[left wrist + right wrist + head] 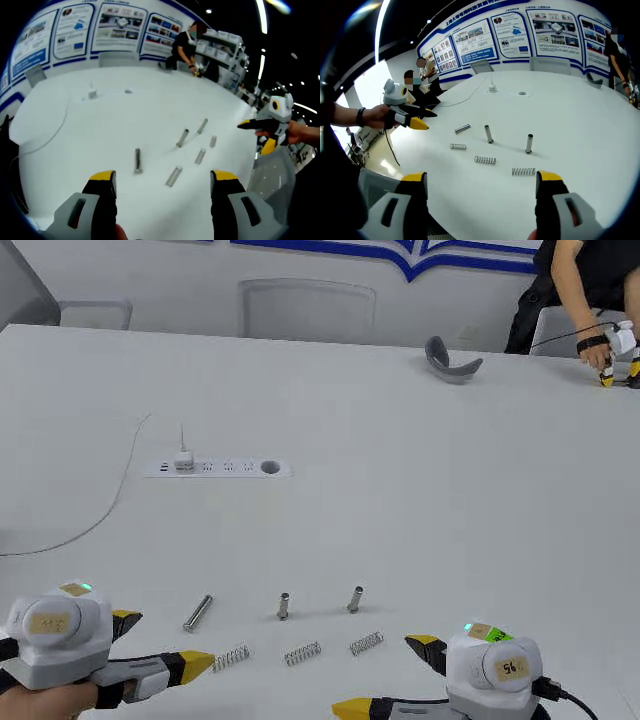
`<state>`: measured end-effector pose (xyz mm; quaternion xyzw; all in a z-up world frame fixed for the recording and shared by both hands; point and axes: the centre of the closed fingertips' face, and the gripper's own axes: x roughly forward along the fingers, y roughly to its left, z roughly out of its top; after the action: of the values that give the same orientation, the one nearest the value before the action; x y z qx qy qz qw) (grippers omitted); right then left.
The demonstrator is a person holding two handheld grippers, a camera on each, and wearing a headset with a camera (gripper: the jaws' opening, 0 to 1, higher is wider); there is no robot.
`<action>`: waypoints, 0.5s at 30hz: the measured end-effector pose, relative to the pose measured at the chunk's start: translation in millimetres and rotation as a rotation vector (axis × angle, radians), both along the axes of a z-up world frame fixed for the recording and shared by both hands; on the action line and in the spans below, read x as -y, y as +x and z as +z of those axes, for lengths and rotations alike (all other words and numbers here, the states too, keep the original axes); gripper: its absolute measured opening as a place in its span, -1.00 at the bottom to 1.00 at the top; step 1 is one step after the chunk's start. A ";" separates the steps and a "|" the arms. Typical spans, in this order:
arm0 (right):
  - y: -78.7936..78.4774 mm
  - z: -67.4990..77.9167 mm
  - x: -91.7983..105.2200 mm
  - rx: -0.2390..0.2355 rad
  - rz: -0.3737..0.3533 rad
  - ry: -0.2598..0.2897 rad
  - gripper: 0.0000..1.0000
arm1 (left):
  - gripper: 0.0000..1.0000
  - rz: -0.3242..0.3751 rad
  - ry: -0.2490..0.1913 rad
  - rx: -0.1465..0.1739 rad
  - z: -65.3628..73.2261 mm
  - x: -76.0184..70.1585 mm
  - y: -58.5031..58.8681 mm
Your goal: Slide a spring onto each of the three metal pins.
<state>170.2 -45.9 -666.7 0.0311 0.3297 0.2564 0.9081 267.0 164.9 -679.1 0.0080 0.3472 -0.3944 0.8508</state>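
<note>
— What's nearest?
— Left hand-held gripper point(165, 640) and right hand-held gripper point(385, 675) both gape empty, flanking three springs point(302, 653).
— Beyond them?
— Two upright pins point(283, 606), one lying pin point(197, 613). Right gripper view catches the surface point(427, 157) edge near the springs; head view, broad open surface beyond.

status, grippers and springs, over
Left gripper open, right gripper open, both empty. Three springs loose on table, none on pins. Left pin lying flat, two upright. Nothing blocking.
</note>
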 end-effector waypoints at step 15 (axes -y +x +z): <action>-2.7 0.1 -3.0 -0.006 0.003 0.005 0.84 | 0.47 -0.017 0.027 0.004 -5.2 13.2 21.2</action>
<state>167.5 -42.9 -666.6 0.0338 0.3319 0.2583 0.9067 288.2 151.8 -684.3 0.0230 0.3505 -0.3968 0.8480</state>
